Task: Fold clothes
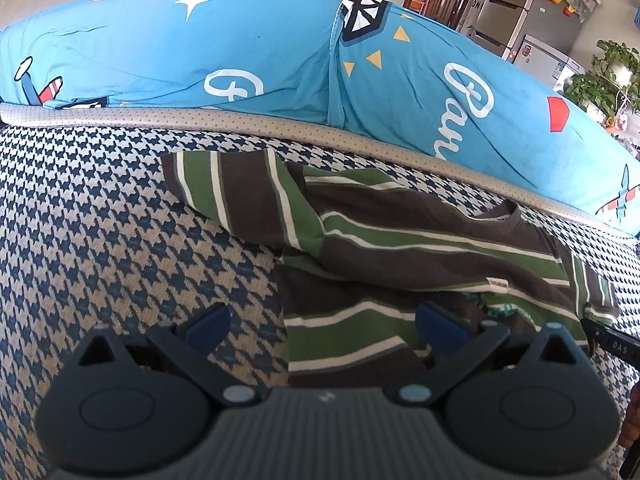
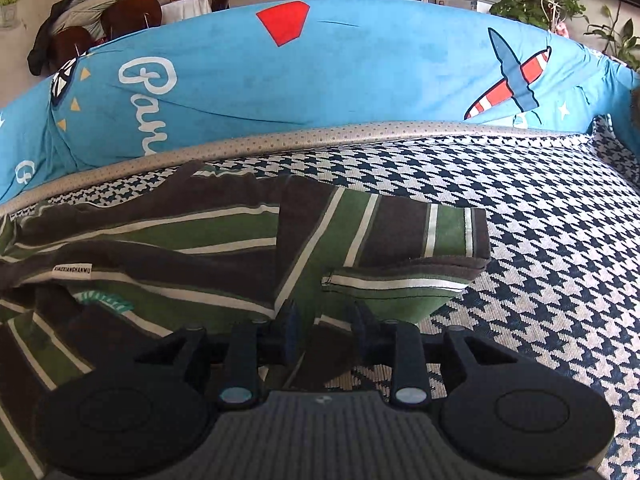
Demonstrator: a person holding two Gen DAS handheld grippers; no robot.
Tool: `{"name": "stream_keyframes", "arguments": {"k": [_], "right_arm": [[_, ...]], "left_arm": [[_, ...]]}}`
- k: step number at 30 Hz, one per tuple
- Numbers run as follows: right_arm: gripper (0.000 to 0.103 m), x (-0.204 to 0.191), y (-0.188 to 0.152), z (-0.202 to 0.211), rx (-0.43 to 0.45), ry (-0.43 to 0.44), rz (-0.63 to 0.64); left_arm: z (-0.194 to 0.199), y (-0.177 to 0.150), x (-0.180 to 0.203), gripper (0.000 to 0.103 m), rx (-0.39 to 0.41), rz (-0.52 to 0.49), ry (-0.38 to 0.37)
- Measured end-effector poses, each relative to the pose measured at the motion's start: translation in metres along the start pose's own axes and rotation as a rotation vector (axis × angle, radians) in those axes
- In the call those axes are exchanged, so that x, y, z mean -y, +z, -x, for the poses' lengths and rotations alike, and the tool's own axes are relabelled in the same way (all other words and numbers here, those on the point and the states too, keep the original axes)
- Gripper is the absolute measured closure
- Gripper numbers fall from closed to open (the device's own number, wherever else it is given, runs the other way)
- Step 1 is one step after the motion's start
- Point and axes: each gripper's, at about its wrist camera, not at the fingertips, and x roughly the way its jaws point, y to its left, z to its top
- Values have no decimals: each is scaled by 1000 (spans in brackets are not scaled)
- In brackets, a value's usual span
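Green, brown and white stripes mark the shirt (image 1: 400, 240), which lies rumpled on the houndstooth cover (image 1: 100, 220) of a sofa seat. In the left wrist view the shirt fills the area from the centre out to 3 o'clock, with one sleeve (image 1: 224, 188) spread toward 11 o'clock and a small white label (image 1: 496, 285) showing on a folded edge right of centre. In the right wrist view the same shirt runs from 9 o'clock to the centre, its other sleeve (image 2: 420, 232) pointing toward 2 o'clock with a doubled-over corner just below it.

Left gripper (image 1: 322, 324): jaws spread wide, one blue pad (image 1: 208, 322) over bare cover at 7 o'clock, the other over the shirt's lower edge at 5 o'clock; nothing is held between them.

Right gripper (image 2: 324, 330): jaws set fairly close but with a clear gap, pads (image 2: 290, 328) low against the striped cloth at 6 o'clock; whether any fabric is pinched cannot be told.

Behind the shirt, at 12 o'clock in both views, a grey dotted trim (image 1: 280, 124) edges the seat, and a blue printed cushion cover (image 1: 240, 40) with white script, a red patch and a striped aeroplane rises above it. Farther back stand a fridge (image 1: 516, 4), potted plants (image 1: 608, 80) and dining chairs (image 2: 128, 12).
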Motion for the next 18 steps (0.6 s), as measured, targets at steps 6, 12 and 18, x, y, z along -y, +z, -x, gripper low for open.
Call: {"name": "stream_keyframes", "arguments": {"k": [6,12,18], "right_arm": [[97,-1,-4,4,8,-94,-7],[97,18,-9,20,3,-244,-138],[97,41,-16,42,-3,-291,-256]], "left_arm": [[2,-1,-4,0,0,2,7],[6,-4,-8,0,-2,6,11],[16,-18,-12,0,-18,21,-13]]}}
